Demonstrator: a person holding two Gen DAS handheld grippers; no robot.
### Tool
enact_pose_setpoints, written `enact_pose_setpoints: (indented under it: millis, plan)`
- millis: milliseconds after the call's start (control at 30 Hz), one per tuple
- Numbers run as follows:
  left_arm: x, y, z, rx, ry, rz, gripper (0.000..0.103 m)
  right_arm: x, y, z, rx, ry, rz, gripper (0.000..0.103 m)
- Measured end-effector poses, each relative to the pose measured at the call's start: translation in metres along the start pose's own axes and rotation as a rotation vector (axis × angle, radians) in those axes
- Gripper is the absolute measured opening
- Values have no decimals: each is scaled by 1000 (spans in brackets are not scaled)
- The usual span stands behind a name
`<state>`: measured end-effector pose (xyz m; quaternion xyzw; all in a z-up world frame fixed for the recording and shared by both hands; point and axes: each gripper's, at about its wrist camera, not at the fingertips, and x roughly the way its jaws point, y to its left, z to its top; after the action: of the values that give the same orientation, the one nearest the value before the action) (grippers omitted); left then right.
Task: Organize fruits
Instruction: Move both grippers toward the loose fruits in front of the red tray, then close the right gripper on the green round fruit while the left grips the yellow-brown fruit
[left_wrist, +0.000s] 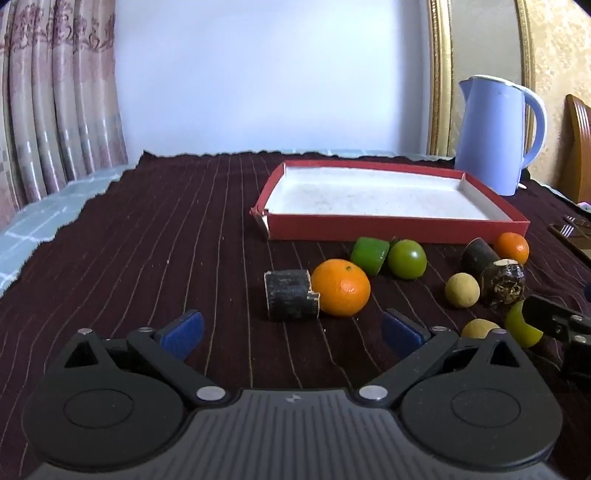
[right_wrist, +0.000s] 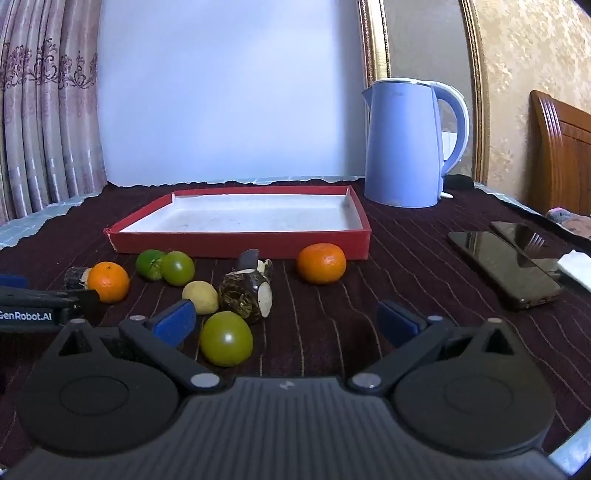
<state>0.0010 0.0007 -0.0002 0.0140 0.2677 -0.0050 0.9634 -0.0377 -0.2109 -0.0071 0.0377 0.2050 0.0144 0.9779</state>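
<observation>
A red tray (left_wrist: 397, 230) with a white, empty inside lies on the dark striped cloth; it also shows in the right wrist view (right_wrist: 240, 245). In front of it lie loose fruits: an orange (left_wrist: 340, 288), a dark cane piece (left_wrist: 291, 294), a green fruit (left_wrist: 407, 259), a second orange (left_wrist: 512, 248) and a yellow ball (left_wrist: 462, 290). My left gripper (left_wrist: 293, 330) is open and empty, just short of the cane piece and orange. My right gripper (right_wrist: 286, 325) is open and empty, with a green fruit (right_wrist: 226, 339) by its left finger. An orange (right_wrist: 321, 263) lies ahead of it.
A blue kettle (right_wrist: 406, 144) stands at the back right, behind the tray. Two dark phones (right_wrist: 506, 266) lie at the right, with a white tissue (right_wrist: 576, 264) beyond. A curtain hangs at the left. The cloth's edge runs along the left side.
</observation>
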Motion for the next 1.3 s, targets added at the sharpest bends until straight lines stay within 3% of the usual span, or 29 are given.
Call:
enact_pose_setpoints:
  millis: [433, 600, 700, 800, 967, 1067, 1133, 1167, 1300]
  plan:
    - [10, 1, 5, -45, 67, 1, 103, -1, 5, -1, -26, 0, -23, 103]
    - [10, 2, 0, -19, 53, 22, 103, -1, 6, -2, -39, 37, -17, 103]
    - [10, 1, 0, -18, 70, 23, 103, 0, 7, -3, -70, 57, -13, 93]
    - [12, 0, 0, -18, 66, 25, 103, 1, 7, -2, -92, 74, 11, 91]
    - [12, 1, 0, -30, 65, 20, 103, 1, 14, 3, -142, 103, 65, 73]
    - [13, 1, -1, -30, 66, 19, 103, 6, 17, 5, -137, 129, 105, 54]
    - [13, 1, -1, -34, 67, 17, 103, 12, 18, 5, -117, 164, 151, 32]
    - [13, 1, 0, -34, 66, 17, 103, 14, 17, 5, -105, 179, 170, 29]
    - [12, 2, -1, -44, 59, 6, 103, 12, 18, 3, -105, 173, 171, 29]
